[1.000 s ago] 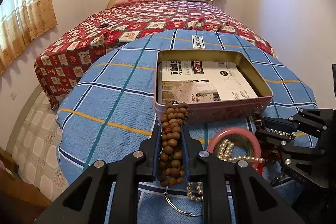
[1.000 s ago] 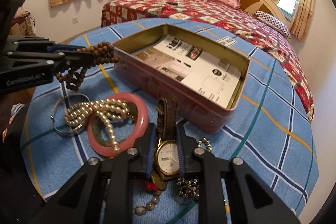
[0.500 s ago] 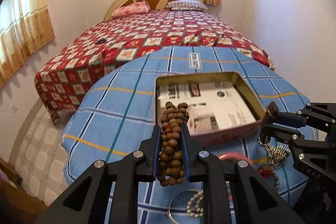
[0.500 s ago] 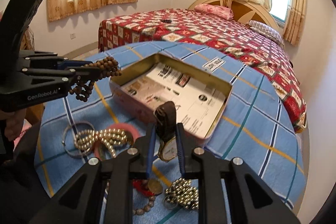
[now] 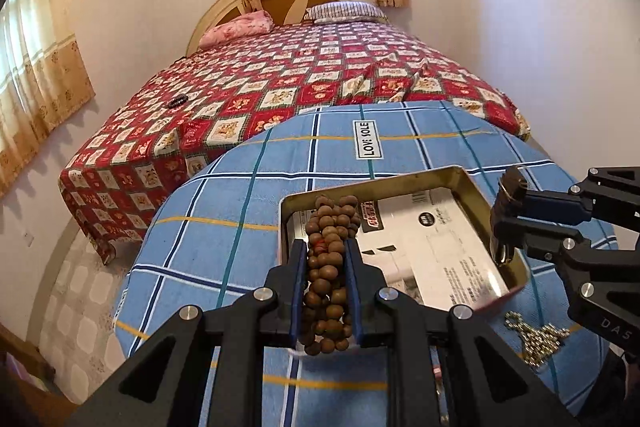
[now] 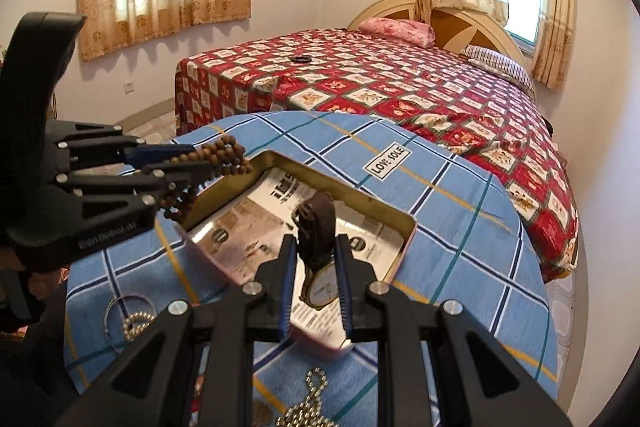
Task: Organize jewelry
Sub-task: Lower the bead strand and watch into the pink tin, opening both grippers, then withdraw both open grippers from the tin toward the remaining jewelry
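My left gripper (image 5: 326, 251) is shut on a brown wooden bead bracelet (image 5: 328, 267) and holds it over the near-left corner of the open pink tin box (image 5: 486, 203). The box is lined with printed paper (image 5: 424, 247). My right gripper (image 6: 316, 247) is shut on a wristwatch (image 6: 322, 283) with a brown strap and holds it above the box (image 6: 408, 235). The left gripper (image 6: 192, 157) with its beads also shows in the right wrist view. The right gripper (image 5: 504, 215) also shows in the left wrist view.
The box sits on a round table with a blue checked cloth (image 5: 248, 219). A silver ball chain (image 5: 536, 339) lies on the cloth near the box; it also shows in the right wrist view (image 6: 308, 403). A thin bangle (image 6: 120, 311) and pearl beads (image 6: 138, 323) lie at the left. A bed (image 5: 304, 83) stands behind.
Both grippers have risen from the cloth and moved forward over the box, the left carrying the bead bracelet, the right lifting the watch off the table.
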A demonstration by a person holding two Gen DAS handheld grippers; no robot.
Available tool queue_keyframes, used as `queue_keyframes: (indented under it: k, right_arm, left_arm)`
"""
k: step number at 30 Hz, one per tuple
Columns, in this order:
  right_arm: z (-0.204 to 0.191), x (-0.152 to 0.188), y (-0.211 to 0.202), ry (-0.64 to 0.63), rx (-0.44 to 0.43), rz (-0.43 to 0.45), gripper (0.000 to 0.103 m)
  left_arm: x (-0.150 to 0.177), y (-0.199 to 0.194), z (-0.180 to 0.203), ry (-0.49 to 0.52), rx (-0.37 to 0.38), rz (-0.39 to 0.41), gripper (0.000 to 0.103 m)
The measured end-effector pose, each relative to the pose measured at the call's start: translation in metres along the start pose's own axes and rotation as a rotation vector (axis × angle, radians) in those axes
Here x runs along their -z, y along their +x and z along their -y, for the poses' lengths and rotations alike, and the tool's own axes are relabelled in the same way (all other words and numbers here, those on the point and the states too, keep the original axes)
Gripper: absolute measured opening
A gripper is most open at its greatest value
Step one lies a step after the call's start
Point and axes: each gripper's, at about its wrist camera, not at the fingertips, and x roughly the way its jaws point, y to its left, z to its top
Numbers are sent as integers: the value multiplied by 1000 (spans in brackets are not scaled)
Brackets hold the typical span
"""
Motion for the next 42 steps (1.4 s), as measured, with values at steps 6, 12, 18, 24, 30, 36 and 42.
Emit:
queue_keyframes:
  k: [6, 12, 18, 24, 30, 36, 42]
  right_arm:
    - [11, -1, 29, 40, 33, -62, 21]
    - [21, 1, 50, 53, 93, -107, 21]
    - [29, 2, 64, 66, 125, -134, 21]
    - [31, 1, 70, 85, 150, -130, 27]
    - [27, 4, 63, 76, 157, -109, 51]
    - [26, 9, 40, 83, 156, -68, 56]
    - [25, 21, 20, 90, 166, -56, 61]
  left_arm:
    - [-2, 30, 1, 22, -26, -37, 19]
    - [-1, 52, 4, 42, -29, -72, 19]
    - [-2, 66, 4, 49, -39, -89, 19]
    - [-3, 72, 7, 75, -64, -105, 24]
    - [-3, 54, 5, 75, -90, -49, 63]
    - [6, 31, -11, 21, -109, -23, 64]
    - [26, 15, -23, -18, -125, -35, 64]
